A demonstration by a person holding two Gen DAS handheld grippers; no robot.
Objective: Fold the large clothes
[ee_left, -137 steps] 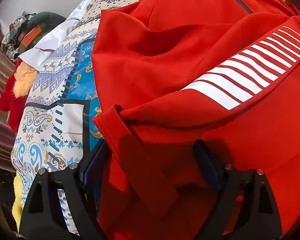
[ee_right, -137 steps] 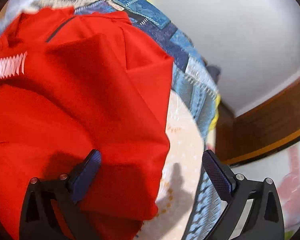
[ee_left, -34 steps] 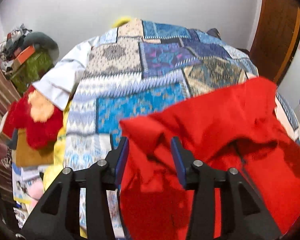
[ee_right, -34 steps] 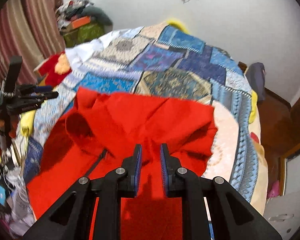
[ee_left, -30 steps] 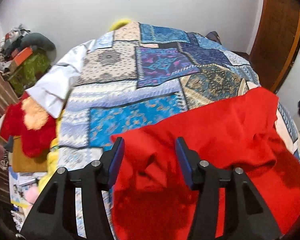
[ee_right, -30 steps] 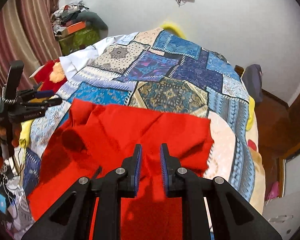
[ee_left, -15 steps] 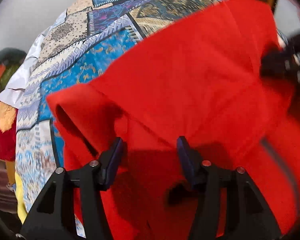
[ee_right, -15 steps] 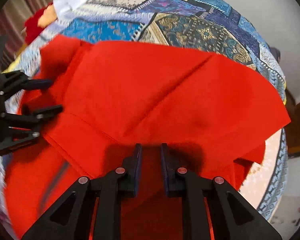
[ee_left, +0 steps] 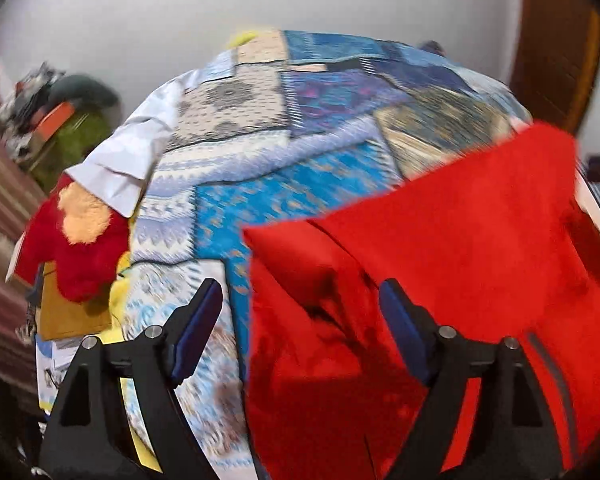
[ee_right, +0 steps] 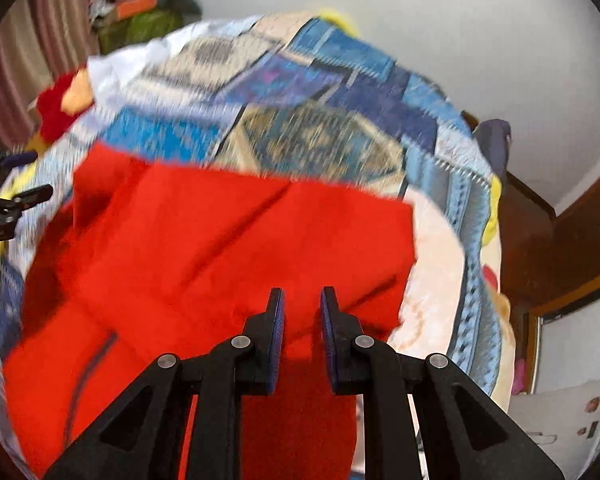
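Since half a second ago the left gripper (ee_left: 300, 312) has spread its fingers much wider and backed off the cloth; the red garment (ee_left: 452, 272) no longer fills its view, and the patchwork bedspread (ee_left: 260, 128) shows again behind it. Right gripper's view has likewise pulled back to take in more of the bed.

Left gripper: jaws wide apart, nothing between them. Left pad hangs over the bedspread; right pad overlaps the garment's near-left part in the picture. Contact cannot be told. The garment's left corner lies between the two pads in the picture, clear of both.

Right gripper (ee_right: 302, 320): fingers nearly together, a narrow gap showing between the blue pads. Red cloth fills the gap and lies under the tips, but whether any fabric is pinched cannot be told; the frame is motion-blurred.

Red garment: lies spread on the near half of the bed, its folded far edge running straight across the bedspread, a crease running diagonally through the top layer. A dark zipper line (ee_right: 88, 368) shows at the near-left part.

Left gripper appears at the far left edge of the right wrist view (ee_right: 8, 208), just beside the garment's left corner.

Off the bed's left side: a white cloth (ee_left: 128, 160) and a red plush item (ee_left: 76, 256).
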